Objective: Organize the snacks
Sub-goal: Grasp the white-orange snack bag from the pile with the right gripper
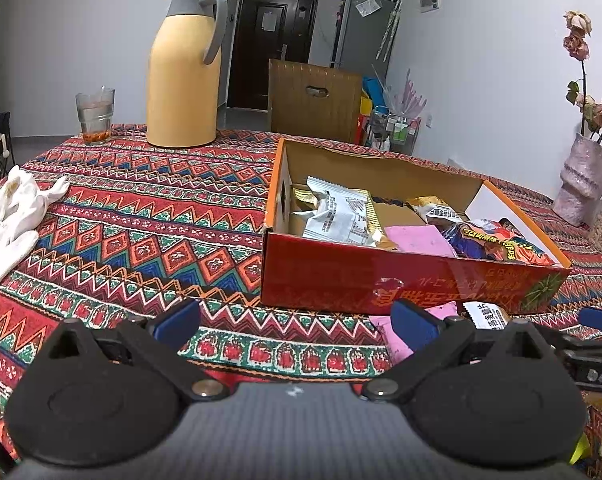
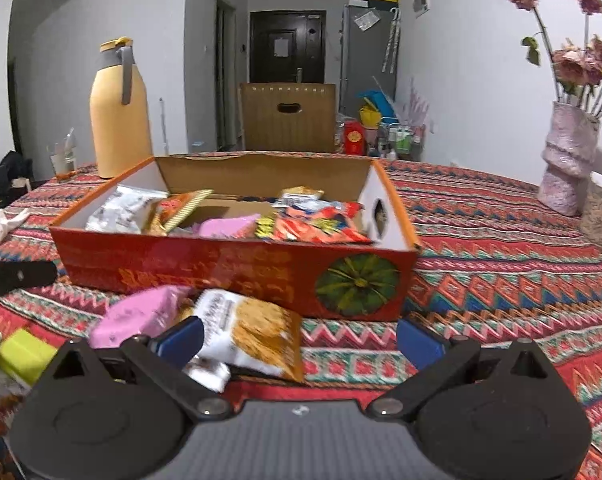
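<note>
Two grippers: both with jaws spread wide, nothing between the blue pads
Left gripper (image 1: 297,322): low over the patterned tablecloth (image 1: 149,216), aimed at the near left corner of the red cardboard box (image 1: 381,280)
Right gripper (image 2: 299,340): low over the cloth, in front of the box (image 2: 229,272); its left pad (image 2: 183,338) overlaps the edge of an orange-and-white snack bag (image 2: 253,336)
Loose snacks: the bag and a pink packet (image 2: 141,314) lie on the cloth just before the box's front wall; a yellow-green block (image 2: 23,354) sits further left
Box contents: white wrapper (image 1: 337,216), pink packet (image 1: 415,238), red-and-yellow printed bag (image 2: 313,226), several others, all lying flat or tilted inside
Beyond box: yellow thermos jug (image 1: 185,72), glass (image 1: 95,116) beside it
Left edge: white gloves (image 1: 9,220)
Right edge: pink vase (image 2: 569,156) with dried roses
</note>
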{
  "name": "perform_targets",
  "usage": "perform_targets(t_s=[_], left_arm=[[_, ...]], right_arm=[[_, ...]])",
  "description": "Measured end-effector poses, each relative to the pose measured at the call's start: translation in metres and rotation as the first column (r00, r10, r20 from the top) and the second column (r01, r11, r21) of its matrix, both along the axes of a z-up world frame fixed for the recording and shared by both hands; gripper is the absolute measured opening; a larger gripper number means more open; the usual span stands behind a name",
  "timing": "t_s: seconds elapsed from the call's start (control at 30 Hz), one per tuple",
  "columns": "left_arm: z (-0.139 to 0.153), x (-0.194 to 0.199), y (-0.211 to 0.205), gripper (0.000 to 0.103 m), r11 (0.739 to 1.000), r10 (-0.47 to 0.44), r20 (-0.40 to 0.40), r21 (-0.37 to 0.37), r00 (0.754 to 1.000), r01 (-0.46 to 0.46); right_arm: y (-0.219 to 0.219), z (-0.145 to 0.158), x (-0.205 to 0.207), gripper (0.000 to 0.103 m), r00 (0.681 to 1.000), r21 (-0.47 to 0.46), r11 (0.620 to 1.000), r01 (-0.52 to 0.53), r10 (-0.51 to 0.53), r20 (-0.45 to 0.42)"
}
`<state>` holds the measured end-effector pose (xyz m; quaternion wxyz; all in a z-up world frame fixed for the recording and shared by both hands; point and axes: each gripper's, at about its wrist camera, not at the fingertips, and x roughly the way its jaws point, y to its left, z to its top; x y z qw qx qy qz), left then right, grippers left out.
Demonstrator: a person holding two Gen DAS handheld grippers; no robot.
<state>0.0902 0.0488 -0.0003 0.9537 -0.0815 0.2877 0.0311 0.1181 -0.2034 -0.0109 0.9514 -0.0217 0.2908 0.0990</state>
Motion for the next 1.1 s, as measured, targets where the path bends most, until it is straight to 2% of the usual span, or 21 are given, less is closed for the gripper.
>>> perform_targets(t_s=[0.2, 0.37, 0.5, 0.67, 0.9, 1.1], left_arm=[[-0.001, 0.003, 0.003, 0.103, 1.0, 0.009, -0.015, -0.02, 1.0, -0.01], [-0.003, 0.005, 0.007, 0.103, 0.999, 0.014, -0.028, -0.038, 1.0, -0.016], [-0.004, 0.006, 0.009, 0.103, 0.999, 0.018, -0.038, -0.048, 0.999, -0.02], [-0.005, 0.007, 0.009, 0.103, 0.998, 0.022, -0.044, -0.054, 0.999, -0.024], [-0.006, 0.008, 0.01, 0.103, 0.998, 0.027, -0.054, -0.057, 0.998, -0.03], [-0.008, 0.01, 0.011, 0.103, 0.998, 0.03, -0.062, -0.056, 0.998, -0.034]], right_arm=[[0.014, -0.01, 0.028, 0.099, 0.996, 0.018, 1.0, -0.014, 0.015, -0.09], [0.012, -0.022, 0.042, 0.084, 0.984, 0.062, 0.998, -0.03, 0.041, -0.173], [0.012, -0.022, 0.038, 0.072, 0.983, 0.085, 0.995, -0.058, 0.072, -0.169], [0.012, -0.017, 0.034, 0.044, 0.985, 0.093, 0.993, -0.072, 0.085, -0.151], [-0.003, -0.008, 0.019, 0.031, 0.993, 0.115, 0.992, -0.06, 0.07, -0.091], [-0.019, -0.004, 0.005, 0.027, 0.998, 0.112, 0.993, -0.039, 0.044, -0.048]])
